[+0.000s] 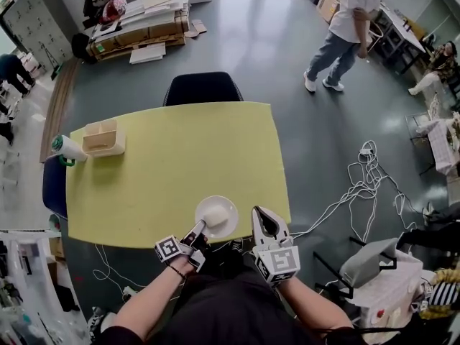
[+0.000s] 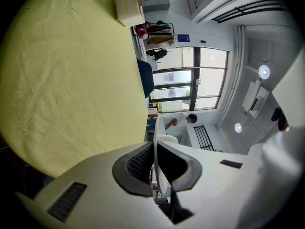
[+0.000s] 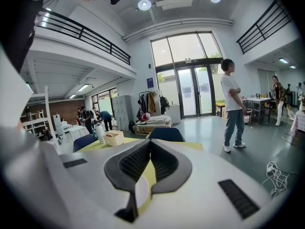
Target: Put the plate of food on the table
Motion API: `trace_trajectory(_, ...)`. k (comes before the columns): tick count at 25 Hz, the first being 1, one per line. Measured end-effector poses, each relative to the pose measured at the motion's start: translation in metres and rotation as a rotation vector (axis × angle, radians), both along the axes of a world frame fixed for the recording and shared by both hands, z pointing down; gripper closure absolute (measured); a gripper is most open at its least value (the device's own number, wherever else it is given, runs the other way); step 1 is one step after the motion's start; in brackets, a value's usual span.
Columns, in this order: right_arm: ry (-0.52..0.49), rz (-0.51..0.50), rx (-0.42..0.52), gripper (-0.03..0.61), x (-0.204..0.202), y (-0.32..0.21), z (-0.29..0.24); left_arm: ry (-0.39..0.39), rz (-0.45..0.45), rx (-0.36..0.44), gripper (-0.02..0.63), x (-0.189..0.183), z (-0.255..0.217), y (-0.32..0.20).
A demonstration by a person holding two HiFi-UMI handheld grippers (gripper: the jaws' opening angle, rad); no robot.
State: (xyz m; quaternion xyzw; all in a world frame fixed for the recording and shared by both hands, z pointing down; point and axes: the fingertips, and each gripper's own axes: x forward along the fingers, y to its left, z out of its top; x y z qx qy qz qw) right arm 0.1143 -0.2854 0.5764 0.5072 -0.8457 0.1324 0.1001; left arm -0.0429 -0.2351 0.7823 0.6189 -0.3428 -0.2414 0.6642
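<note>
Between the left gripper's [image 1: 199, 228] jaws, the white plate's [image 1: 231, 208] rim is being pinched. The plate is carrying pale food [image 1: 214, 213] at the yellow table's [image 1: 180, 167] near edge. The right gripper [image 1: 261, 214] is hovering just beside it, jaws together and empty. A beige box [image 1: 103, 137] and a bottle [image 1: 67, 148] are standing well apart, far left.

The tabletop [image 1: 172, 164] is covered in matt yellow cloth, faintly creased. The white plate [image 1: 231, 208] at its near edge looks glazed and glossy. The left gripper [image 1: 199, 228] and right gripper [image 1: 261, 217] have smooth white plastic shells and black ribbed pads [image 3: 136, 163]. The grey floor [image 1: 287, 56] shines.
</note>
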Motion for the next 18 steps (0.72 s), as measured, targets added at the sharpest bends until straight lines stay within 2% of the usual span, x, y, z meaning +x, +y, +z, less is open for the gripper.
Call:
trace_trajectory(3,0.007,-0.004,0.007,0.566,0.001,-0.001,0.002,-0.005,0.001,-0.033,0.591,0.001,0.025,0.003)
trace_trajectory(10,0.021,-0.005,-0.001,0.566,0.001,0.000,0.015,-0.102,0.013,-0.126,0.591,0.002,0.096,0.007)
trace_trajectory(18,0.020,0.008,-0.043,0.566,0.001,0.004,0.035,-0.155,0.033,-0.176,0.589,0.014,0.125,-0.002)
